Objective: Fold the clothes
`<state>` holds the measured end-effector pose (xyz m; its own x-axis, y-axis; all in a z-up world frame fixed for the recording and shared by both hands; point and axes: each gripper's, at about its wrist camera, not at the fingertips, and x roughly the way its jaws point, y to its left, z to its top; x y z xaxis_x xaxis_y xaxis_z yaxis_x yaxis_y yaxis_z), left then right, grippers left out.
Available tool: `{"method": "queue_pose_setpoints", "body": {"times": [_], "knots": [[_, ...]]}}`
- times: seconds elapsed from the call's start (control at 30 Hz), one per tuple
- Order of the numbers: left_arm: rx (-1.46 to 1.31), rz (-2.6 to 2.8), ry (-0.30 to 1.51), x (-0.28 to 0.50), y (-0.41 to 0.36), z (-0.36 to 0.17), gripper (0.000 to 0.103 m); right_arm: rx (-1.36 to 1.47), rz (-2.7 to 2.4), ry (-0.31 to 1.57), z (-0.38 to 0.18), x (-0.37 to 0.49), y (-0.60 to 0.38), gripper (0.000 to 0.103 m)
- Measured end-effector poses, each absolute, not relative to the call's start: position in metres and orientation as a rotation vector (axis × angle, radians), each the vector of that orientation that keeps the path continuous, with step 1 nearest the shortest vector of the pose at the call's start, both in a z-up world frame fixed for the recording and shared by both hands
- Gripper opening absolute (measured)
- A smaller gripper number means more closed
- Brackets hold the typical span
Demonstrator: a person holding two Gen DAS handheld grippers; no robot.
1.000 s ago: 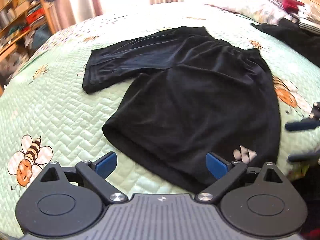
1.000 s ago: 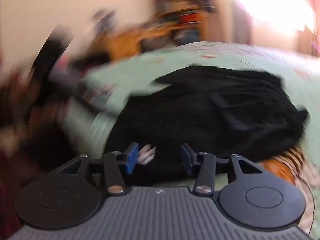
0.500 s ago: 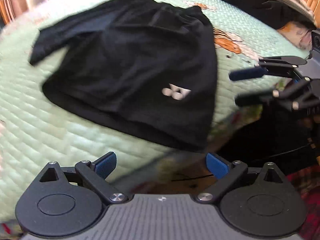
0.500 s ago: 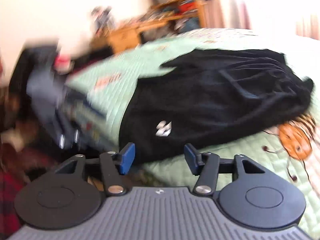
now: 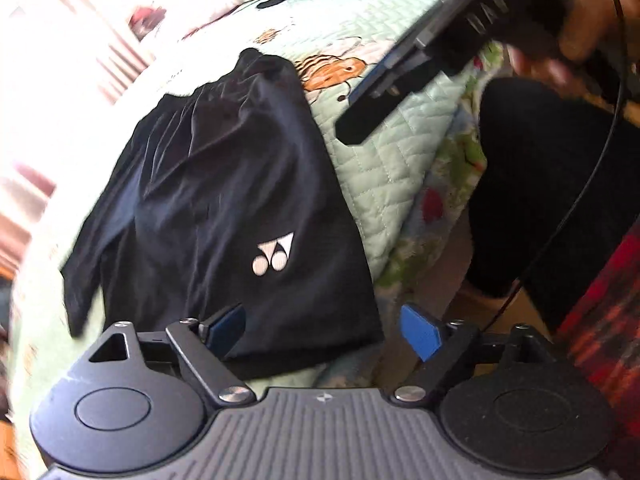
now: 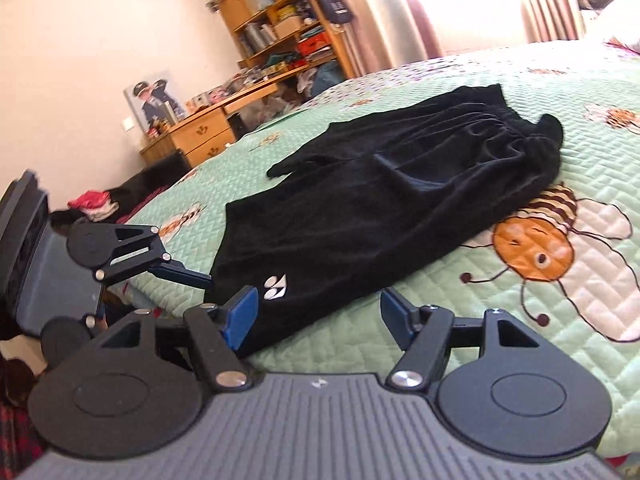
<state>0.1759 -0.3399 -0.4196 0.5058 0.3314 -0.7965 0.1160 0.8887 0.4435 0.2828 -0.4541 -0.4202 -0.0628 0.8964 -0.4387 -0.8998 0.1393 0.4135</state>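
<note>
Lying flat on the green quilted bedspread (image 5: 384, 176), the black shorts (image 5: 224, 184) are seen from the left wrist with their white-logo corner nearest the bed's edge. The left gripper (image 5: 324, 326) is held wide over that hem corner, its jaws closing, cloth between the pads but not pinched. From the right wrist, the right gripper (image 6: 318, 312) is seen opening at the same hem beside the logo, nothing gripped; a wooden bookshelf (image 6: 280, 16) stands behind.
</note>
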Motion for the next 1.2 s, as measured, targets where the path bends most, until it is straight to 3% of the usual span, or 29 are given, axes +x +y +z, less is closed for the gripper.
{"method": "queue_pose_setpoints", "body": {"times": [0.2, 0.33, 0.83, 0.9, 0.97, 1.0, 1.03, 1.2], "knots": [[0.69, 0.17, 1.06, 0.174, -0.35, -0.441, 0.082, 0.087, 1.447, 0.754, -0.42, 0.29, -0.463, 0.072], [0.657, 0.167, 1.027, 0.17, -0.346, -0.429, 0.062, 0.127, 1.426, 0.771, -0.418, 0.294, -0.469, 0.073], [0.567, 0.188, 0.942, 0.181, -0.321, -0.409, 0.06, 0.235, 1.364, 0.867, -0.434, 0.311, -0.47, 0.074], [0.539, 0.154, 0.949, 0.182, -0.317, -0.407, 0.051, 0.235, 1.36, 0.872, -0.435, 0.312, -0.469, 0.074], [0.498, 0.117, 0.959, 0.183, -0.311, -0.405, 0.028, 0.227, 1.358, 0.874, -0.436, 0.312, -0.468, 0.074], [0.478, 0.104, 0.963, 0.183, -0.308, -0.404, 0.022, 0.225, 1.356, 0.876, -0.436, 0.312, -0.467, 0.074], [0.459, 0.091, 0.963, 0.183, -0.305, -0.403, 0.008, 0.223, 1.352, 0.876, -0.436, 0.312, -0.467, 0.074], [0.375, 0.088, 0.913, 0.18, -0.293, -0.398, 0.005, 0.215, 1.337, 0.879, -0.436, 0.314, -0.466, 0.074]]}}
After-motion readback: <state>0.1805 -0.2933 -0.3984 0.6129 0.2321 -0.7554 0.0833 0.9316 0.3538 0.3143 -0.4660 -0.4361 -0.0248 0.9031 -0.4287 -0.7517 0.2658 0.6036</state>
